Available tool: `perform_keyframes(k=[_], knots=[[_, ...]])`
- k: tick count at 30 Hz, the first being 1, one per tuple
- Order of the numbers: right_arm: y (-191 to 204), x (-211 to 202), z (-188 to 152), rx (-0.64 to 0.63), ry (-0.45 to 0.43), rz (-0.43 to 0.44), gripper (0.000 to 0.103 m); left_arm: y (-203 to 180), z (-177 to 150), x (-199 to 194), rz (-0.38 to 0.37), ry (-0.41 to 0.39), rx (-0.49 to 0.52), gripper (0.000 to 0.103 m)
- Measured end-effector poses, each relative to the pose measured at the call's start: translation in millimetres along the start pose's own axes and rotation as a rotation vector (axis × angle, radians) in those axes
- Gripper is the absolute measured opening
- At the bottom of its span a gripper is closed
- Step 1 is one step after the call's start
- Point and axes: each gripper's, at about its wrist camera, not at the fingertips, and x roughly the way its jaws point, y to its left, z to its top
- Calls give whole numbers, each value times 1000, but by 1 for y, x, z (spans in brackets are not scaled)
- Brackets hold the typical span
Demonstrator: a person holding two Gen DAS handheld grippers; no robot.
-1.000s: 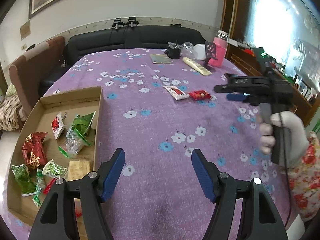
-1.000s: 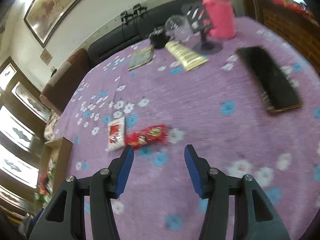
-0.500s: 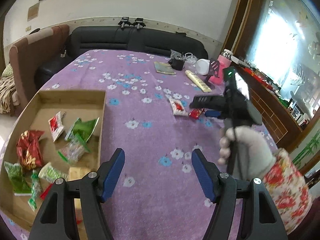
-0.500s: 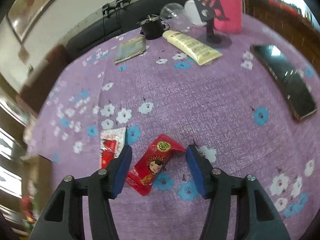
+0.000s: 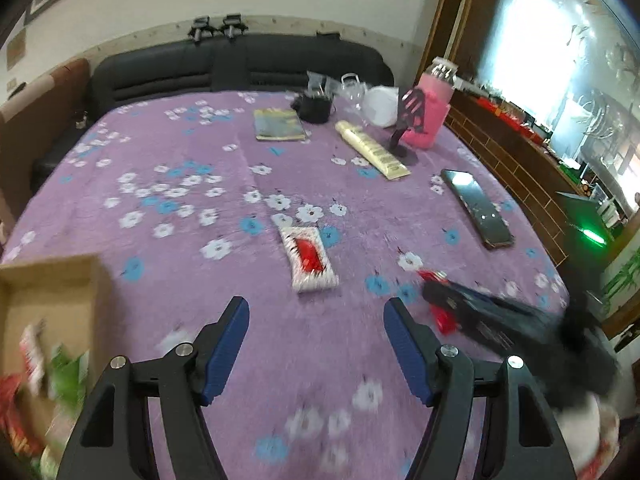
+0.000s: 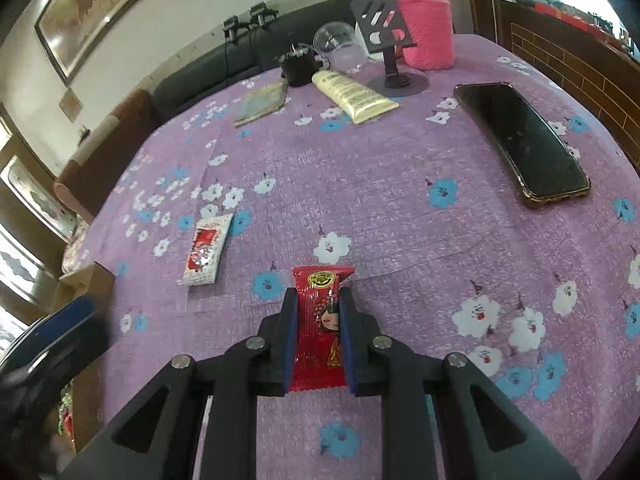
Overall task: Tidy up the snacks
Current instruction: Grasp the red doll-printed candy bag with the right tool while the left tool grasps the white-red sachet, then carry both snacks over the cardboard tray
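Right gripper (image 6: 318, 320) clenched on red snack packet (image 6: 319, 332), clear only in right wrist view. Left gripper (image 5: 316, 344) spread wide, empty; cardboard box (image 5: 48, 300) beside it

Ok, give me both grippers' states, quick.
Left gripper: open, holding nothing.
Right gripper: closed on the red snack packet.

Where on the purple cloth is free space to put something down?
Bare cloth lies between the white snack packet and the phone, and nearer than the phone on the right. The far edge is crowded: cream tube, pink bottle, black stand.
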Motion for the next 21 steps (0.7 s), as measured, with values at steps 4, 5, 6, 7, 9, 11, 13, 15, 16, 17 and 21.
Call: perform_keyframes(k=[4,5,6,7,9,11,13,15,16,17,21], knots=[[-5,3,1,19,8,47,18,-6,16,43,42,33,31,73],[-5,4,1,19,15,58,18,-9,18,51,58,36,50,73],[-6,4,1,17,18,65,18,-10,20,57,71,38,66,73],[-5,5,2,14,19,70,18,-13,22,64,92,40,89,73],[-5,4,2,11,14,76,18,-13,25,79,108,56,112,72],[-6,3,3,16,11,86,18,-12,27,91,118,81,120,52],[-6,3,4,15,6,89,18,-14,28,95,129,73,137,36],[-7,1,4,13,0,89,18,-13,29,95,119,82,126,32],[-6,1,4,9,-4,90,18,-14,28,94,115,79,124,30],[-5,0,4,5,-8,91,18,-14,28,94,112,78,125,30],[-2,-3,4,-12,-23,104,18,-17,18,81,92,61,118,30]])
